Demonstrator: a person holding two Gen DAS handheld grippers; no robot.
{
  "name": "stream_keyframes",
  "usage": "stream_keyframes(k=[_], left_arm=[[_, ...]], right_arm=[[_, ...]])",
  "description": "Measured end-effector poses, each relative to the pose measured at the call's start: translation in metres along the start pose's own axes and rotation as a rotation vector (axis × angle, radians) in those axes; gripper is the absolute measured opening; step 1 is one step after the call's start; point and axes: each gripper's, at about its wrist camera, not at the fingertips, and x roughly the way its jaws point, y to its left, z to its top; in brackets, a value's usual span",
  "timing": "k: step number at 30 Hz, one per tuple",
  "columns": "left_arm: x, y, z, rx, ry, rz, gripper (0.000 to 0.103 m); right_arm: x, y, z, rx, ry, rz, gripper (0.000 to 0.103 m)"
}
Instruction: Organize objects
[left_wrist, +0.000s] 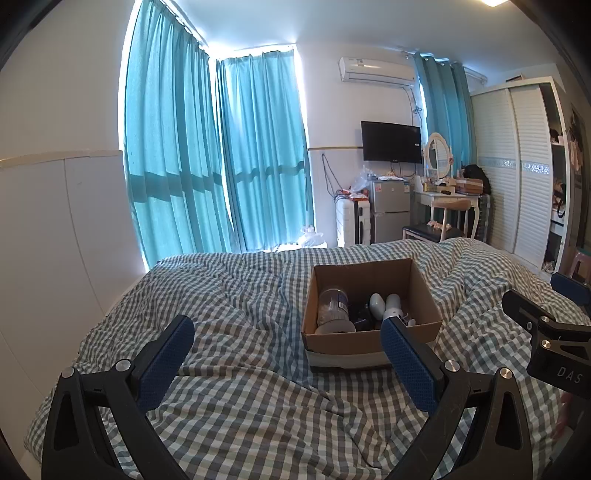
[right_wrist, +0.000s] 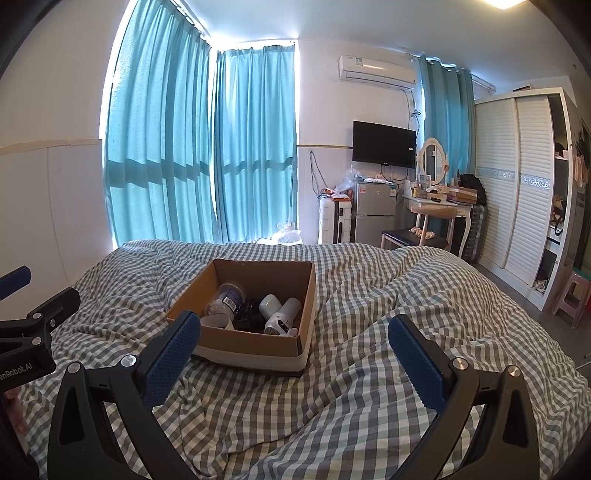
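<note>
An open cardboard box (left_wrist: 402, 275) (right_wrist: 229, 338) sits on a grey-and-white checked duvet (left_wrist: 236, 295) (right_wrist: 369, 295). Inside lie a clear plastic jar with a label (left_wrist: 332, 308) (right_wrist: 225, 304), a white bottle-like object (left_wrist: 386, 304) (right_wrist: 280, 314) and a dark item between them. My left gripper (left_wrist: 288, 332) is open and empty, held above the duvet just in front of the box. My right gripper (right_wrist: 293, 330) is open and empty, in front of the box and to its right. Each gripper shows at the edge of the other's view.
The bed fills the foreground, with a white wall to the left and teal curtains (left_wrist: 221, 155) behind. Beyond the bed's foot stand a small fridge (left_wrist: 389, 210), a suitcase, a dressing table with a chair (left_wrist: 448, 206) and a white wardrobe (left_wrist: 517, 166). A pink stool (right_wrist: 570, 295) stands at the right.
</note>
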Motion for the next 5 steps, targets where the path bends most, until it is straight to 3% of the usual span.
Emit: stream_keyframes(k=[5], left_arm=[[-0.001, 0.0006, -0.0013, -0.004, -0.011, 0.015, 0.103]], right_arm=[[-0.0004, 0.0, -0.0015, 0.0, 0.003, 0.0, 0.102]])
